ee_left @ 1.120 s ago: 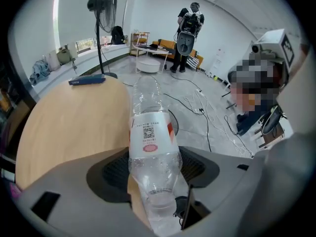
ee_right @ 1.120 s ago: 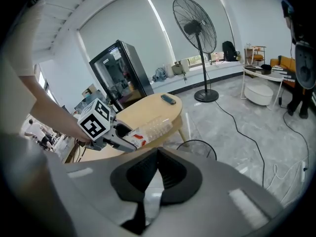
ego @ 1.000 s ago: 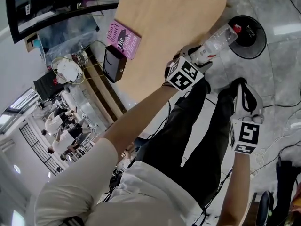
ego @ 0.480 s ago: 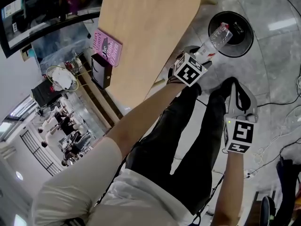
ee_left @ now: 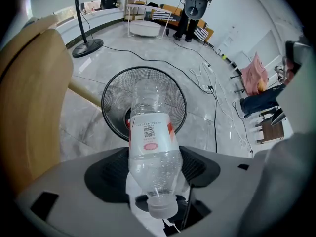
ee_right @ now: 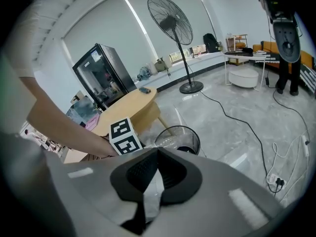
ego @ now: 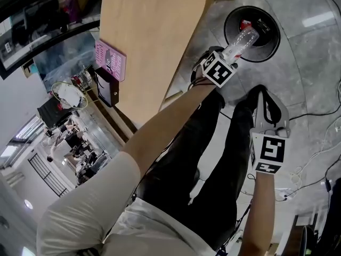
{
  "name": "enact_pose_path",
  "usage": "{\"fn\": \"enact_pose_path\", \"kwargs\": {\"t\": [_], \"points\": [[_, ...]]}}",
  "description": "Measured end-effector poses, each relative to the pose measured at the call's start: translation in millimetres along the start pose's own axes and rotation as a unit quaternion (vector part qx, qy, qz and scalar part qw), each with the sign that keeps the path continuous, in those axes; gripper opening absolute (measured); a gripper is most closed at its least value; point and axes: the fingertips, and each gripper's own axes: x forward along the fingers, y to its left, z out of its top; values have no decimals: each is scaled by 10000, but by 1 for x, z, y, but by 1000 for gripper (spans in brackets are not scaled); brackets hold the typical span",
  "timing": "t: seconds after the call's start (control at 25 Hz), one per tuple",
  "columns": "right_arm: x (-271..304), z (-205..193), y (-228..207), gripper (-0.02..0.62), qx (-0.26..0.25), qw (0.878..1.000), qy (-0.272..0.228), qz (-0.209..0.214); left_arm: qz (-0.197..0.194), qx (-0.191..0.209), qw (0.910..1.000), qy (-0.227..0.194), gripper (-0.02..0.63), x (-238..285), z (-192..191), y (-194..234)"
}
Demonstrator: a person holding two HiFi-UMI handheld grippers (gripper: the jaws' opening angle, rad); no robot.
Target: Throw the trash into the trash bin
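Since a second ago, the left claw (ee_left: 154, 154) has carried its load off the edge of the wooden surface (ego: 149, 36) and down toward the floor, so that it now hangs over the bin. Its jaws stand wide around a clear plastic bottle (ee_left: 148, 132), with the pads against the bottle's sides. The capped neck points back toward the camera and the base points down and away. Just beyond the base lies the round mesh trash bin (ego: 274, 46); in the left gripper view the bottle lines up with its open mouth, above the rim and apart from it.

Off to the side, the right claw (ee_right: 157, 154) has its jaws together with nothing between them, and it hangs lower by the person's leg, taking no part.

I judge the carry to be all but done and the drop to be the step in hand. The next move calls for spreading the left jaws while the bottle is centred over the opening, so that it falls inside rather than glancing off the rim.
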Motion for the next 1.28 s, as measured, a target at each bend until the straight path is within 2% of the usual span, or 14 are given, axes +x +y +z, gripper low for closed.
{"fn": "enact_pose_path", "kwargs": {"t": [0.24, 0.48, 0.72, 0.96, 1.28], "points": [[2, -5, -18, 11, 66, 9999, 1, -116, 43, 79, 9999, 113, 313, 14, 12, 3], [3, -6, -21, 11, 124, 9998, -40, -152, 46, -78, 9999, -89, 313, 12, 26, 5], [3, -3, -14, 10, 49, 9999, -49, -104, 44, -85, 9998, -168, 343, 8, 22, 6], [-3, 6, -6, 11, -75, 9999, -53, -102, -70, -155, 9991, -376, 362, -15, 22, 0], [-24, 39, 15, 11, -293, 9994, -93, -159, -211, -346, 9953, -880, 362, -78, 30, -6]]}}
